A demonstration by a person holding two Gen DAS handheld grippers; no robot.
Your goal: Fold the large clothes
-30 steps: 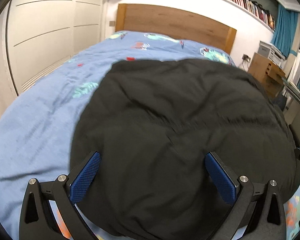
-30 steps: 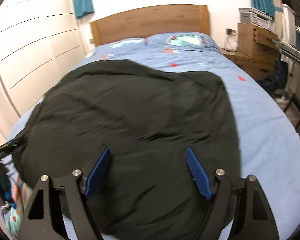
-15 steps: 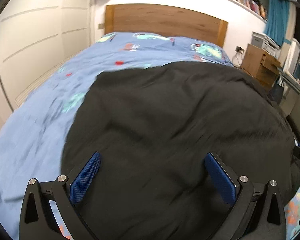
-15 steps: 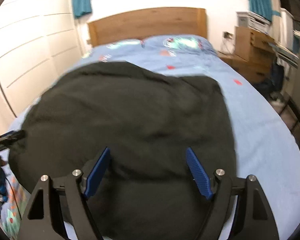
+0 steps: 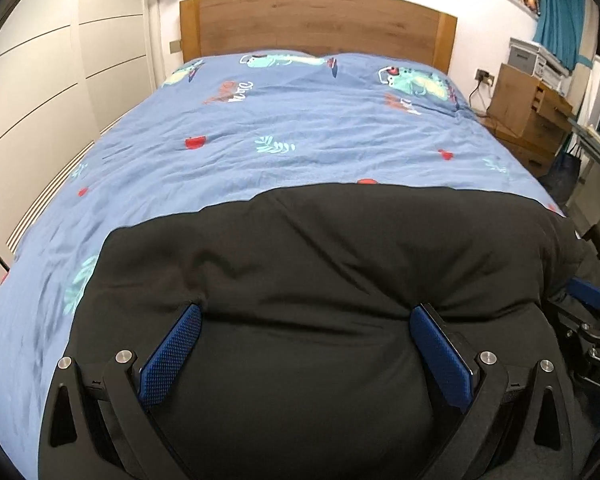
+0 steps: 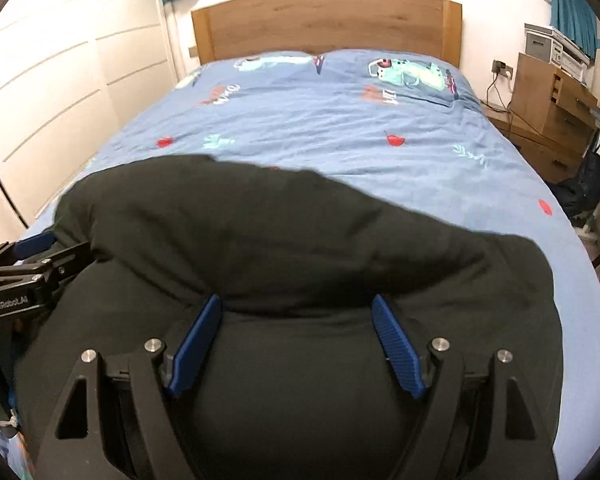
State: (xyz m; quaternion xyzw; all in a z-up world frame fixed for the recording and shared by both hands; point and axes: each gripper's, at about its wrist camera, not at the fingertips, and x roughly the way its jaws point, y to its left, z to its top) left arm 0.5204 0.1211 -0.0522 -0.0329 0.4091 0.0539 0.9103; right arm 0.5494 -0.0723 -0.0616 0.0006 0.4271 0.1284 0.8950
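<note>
A large black garment (image 5: 320,256) lies in a thick bunch across the near end of the bed, also in the right wrist view (image 6: 284,240). My left gripper (image 5: 306,314) is open, its blue pads (image 5: 172,354) wide apart with black cloth bulging between them. My right gripper (image 6: 298,304) is open the same way, its pads (image 6: 396,346) resting against the cloth. The left gripper's body shows at the left edge of the right wrist view (image 6: 20,276); the right gripper shows at the right edge of the left wrist view (image 5: 588,320).
The bed has a blue patterned cover (image 5: 308,128) and a wooden headboard (image 5: 316,20). White wardrobe doors (image 5: 40,92) run along the left. A wooden bedside cabinet (image 6: 556,108) with a printer stands at the right.
The black garment now covers only the near part of the bed, with much more blue cover showing beyond it. Its far edge has come toward me and the cloth bunches up between both grippers' open fingers.
</note>
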